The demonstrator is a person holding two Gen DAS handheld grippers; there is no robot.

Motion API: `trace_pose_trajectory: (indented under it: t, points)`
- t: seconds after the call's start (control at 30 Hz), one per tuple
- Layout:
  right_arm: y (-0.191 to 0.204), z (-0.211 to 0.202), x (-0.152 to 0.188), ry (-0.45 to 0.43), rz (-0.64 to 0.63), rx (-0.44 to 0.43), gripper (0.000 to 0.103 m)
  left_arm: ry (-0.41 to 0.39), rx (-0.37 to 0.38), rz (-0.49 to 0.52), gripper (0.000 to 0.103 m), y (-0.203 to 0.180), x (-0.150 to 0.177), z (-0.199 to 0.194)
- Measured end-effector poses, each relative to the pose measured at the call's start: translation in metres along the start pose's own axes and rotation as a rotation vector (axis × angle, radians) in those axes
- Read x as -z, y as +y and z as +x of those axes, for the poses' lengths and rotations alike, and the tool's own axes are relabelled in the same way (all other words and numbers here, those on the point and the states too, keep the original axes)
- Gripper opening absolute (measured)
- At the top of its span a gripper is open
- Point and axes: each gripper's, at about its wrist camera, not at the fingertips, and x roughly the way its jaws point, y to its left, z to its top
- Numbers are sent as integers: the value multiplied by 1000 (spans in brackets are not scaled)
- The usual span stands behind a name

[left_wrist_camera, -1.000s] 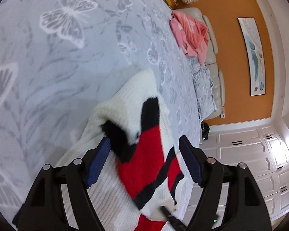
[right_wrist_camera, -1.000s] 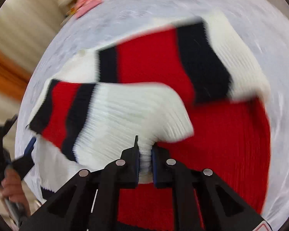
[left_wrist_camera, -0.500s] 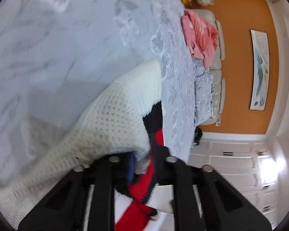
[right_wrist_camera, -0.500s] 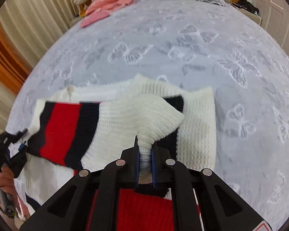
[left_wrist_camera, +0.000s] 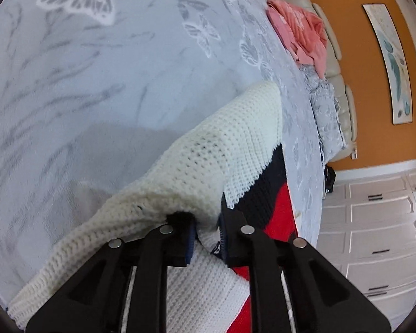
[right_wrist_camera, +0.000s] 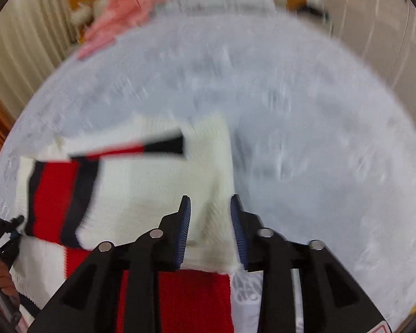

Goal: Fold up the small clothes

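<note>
on the left, my left gripper [left_wrist_camera: 206, 229] is pointing steeply down at the bed [left_wrist_camera: 97, 83], its jaws opening a narrow way with white knit of the sweater [left_wrist_camera: 230, 144] still bunched between them. the sweater is lying on the bed, one sleeve folded across it. on the right, my right gripper [right_wrist_camera: 210, 227] is also tilting down, jaws opening, pads clear of the sleeve [right_wrist_camera: 158, 183]. i am judging it best to let go fully before lifting, so the fold is not dragged.
</note>
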Motion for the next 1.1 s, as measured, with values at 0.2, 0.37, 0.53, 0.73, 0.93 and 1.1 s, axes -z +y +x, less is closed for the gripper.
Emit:
trace_pose_trajectory:
  t: [0.2,0.37,0.53,0.73,0.93,1.1]
  points:
    - [161,30,-34,102,-245,-337,44,-24,40,3,61,-4,-5,-10]
    - [287,90,-48,173,-405,-352,45,-36,31,-43,40,8,-7,-5]
    - [342,154,-55,294,-442,-320,51,-7,48,-84,13,31,-11,-2]
    - [377,166,-61,280,-475,-337,5,-16,20,11,10,24,-13,-5]
    - [385,198,-67,307,-415,-284,7,-26,14,0,11,27,-19,-3]
    - [317,118,-63,131,-301,-376,24,-2,26,2,11,30,-23,-3]
